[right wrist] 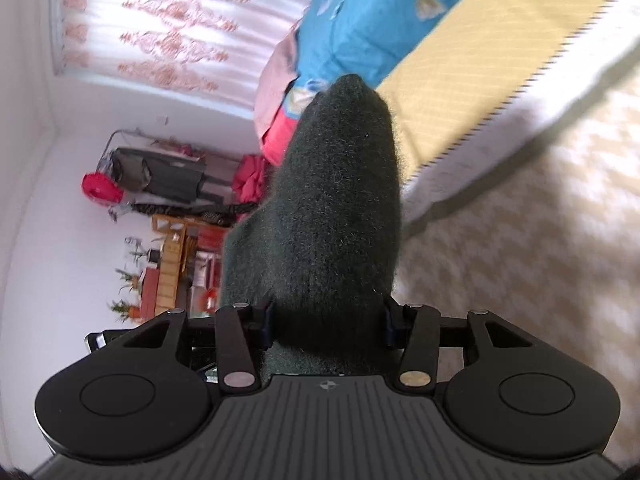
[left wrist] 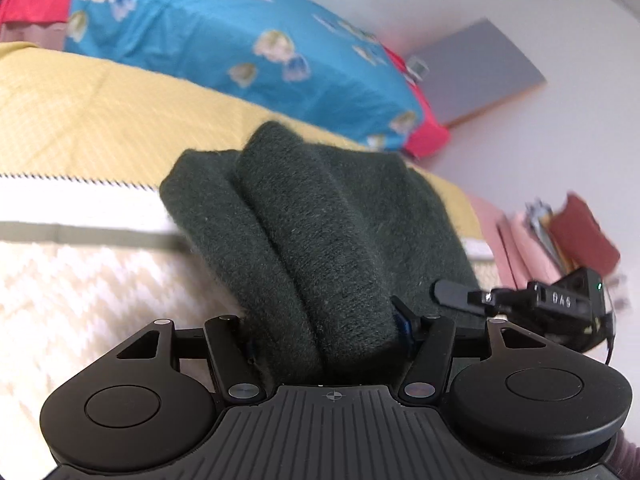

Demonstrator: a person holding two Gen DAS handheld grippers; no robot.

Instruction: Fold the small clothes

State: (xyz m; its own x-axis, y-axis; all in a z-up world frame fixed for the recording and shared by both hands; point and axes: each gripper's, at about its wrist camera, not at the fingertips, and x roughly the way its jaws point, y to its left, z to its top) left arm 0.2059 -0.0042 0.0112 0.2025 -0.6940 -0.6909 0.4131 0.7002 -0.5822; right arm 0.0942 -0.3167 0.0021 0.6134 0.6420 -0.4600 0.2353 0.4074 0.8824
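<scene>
Left wrist view: I have the left gripper [left wrist: 326, 336] closed on a bunched dark green knit garment [left wrist: 316, 232], jaws partly apart with the thick fabric packed between them and pressed against both pads. The garment rises ahead of the jaws in two rolled ridges, clear of the cream zigzag bedcover [left wrist: 80, 280] below and left of the jaws. The yellow blanket [left wrist: 100, 104] and the blue floral sheet [left wrist: 224, 36] lie farther ahead. To the right of the jaws I see the right gripper [left wrist: 456, 294] reaching in at the garment's edge; its body carries white lettering that reads roughly "DA5", too blurred to confirm. Right wrist view: the right gripper [right wrist: 328, 324] stands about half open and clamped on the same garment [right wrist: 332, 200], which fills the gap between the pads and extends straight ahead in a tapering hump. The bedcover [right wrist: 520, 240] lies to the right of the jaws, a cluttered shelf [right wrist: 172, 264] to the left. No legible writing here. Progress assessment: the garment is lifted and gathered, not laid flat; I judge no clean fold is complete, and spreading, folding and setting down remain.
</scene>
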